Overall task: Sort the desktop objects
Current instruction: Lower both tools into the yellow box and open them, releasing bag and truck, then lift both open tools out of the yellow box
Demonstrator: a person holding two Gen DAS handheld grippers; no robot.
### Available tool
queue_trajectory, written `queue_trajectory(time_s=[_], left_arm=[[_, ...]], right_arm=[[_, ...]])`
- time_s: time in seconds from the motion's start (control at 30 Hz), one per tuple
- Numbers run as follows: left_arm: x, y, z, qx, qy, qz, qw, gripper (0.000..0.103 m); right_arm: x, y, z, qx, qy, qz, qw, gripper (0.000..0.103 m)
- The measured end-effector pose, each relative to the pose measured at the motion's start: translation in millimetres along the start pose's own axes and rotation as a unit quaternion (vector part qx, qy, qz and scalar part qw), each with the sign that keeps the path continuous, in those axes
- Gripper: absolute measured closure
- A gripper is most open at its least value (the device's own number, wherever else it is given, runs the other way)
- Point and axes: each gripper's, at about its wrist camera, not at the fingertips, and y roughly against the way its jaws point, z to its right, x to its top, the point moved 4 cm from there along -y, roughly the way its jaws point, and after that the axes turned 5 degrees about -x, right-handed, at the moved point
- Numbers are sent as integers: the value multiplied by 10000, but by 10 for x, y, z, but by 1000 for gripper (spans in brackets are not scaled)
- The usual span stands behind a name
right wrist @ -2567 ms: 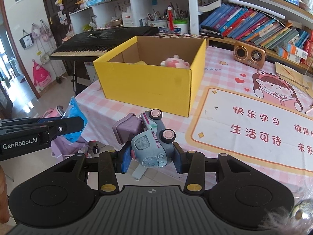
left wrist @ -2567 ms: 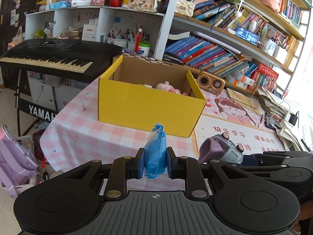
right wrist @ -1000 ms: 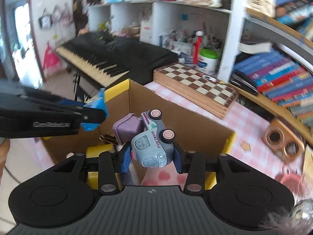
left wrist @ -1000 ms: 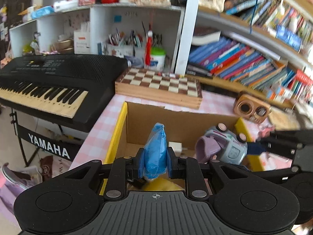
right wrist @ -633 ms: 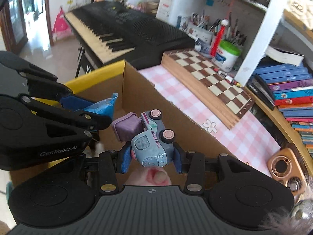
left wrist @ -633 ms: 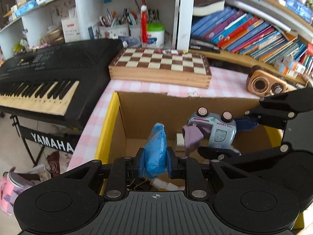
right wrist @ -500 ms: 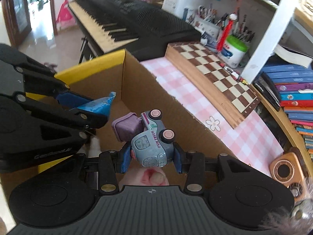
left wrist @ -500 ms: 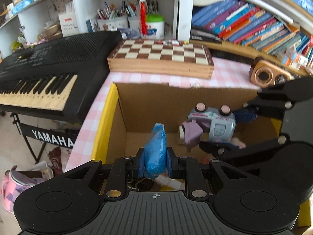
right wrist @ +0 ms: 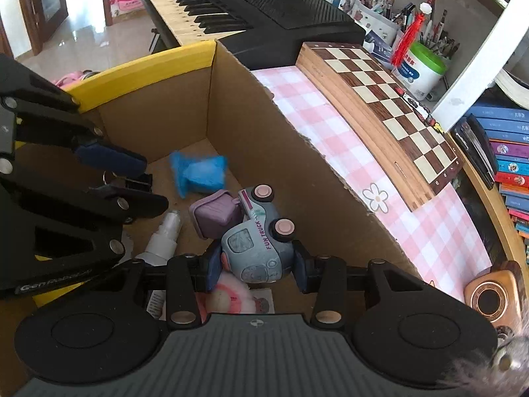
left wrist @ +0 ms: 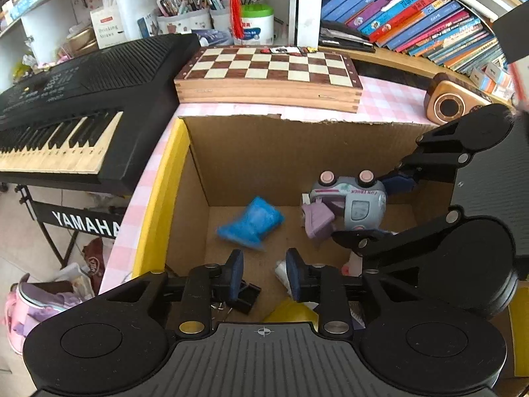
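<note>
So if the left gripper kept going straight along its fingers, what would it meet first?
Probably the cardboard floor of the yellow box: the left gripper stands open with nothing between its fingers. The blue packet lies just beyond and left of that line; depth is unclear.

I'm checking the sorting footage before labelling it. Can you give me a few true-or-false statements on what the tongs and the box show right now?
1. The right tongs grip the toy truck. True.
2. The left tongs clamp the blue packet. False: their jaws have just been opening with nothing between them; the packet is down inside the box.
3. The toy truck rests on the chessboard. False: it hangs over the yellow box.
4. A white spray bottle lies in the box. True.
</note>
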Motion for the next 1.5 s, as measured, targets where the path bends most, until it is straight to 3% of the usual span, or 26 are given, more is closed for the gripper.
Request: queue_trajectory(time_s=[0.23,0.27,0.37,0.47,0.6,1.03,1.5], left_arm=[[-15,150,16,54,-8,291,9996,68],[-21,187,18,52,-18,345,9994,65],[-32,284,-23,304,8,493,9983,39],[-51,387,-75,68,182,591,9981,34],[-76,524,-57,94,154,784,9968,26],[-238,1113,165,-290,24,1563,9873,21],[-677,1800,365,-243,-141,2333,9720,15]], right_arm=[[14,-9,-6,7,33,11,10000,63],[15,-6,-7,5,32,12,10000,63],[15,4,3,-25,5,44,10000,63],[24,59,20,-12,-129,131,9998,62],[24,196,49,-110,-345,289,9989,62],[-266,1067,108,-662,-1230,1120,9838,61],[-956,1994,-122,-1360,-2249,1826,9474,59]])
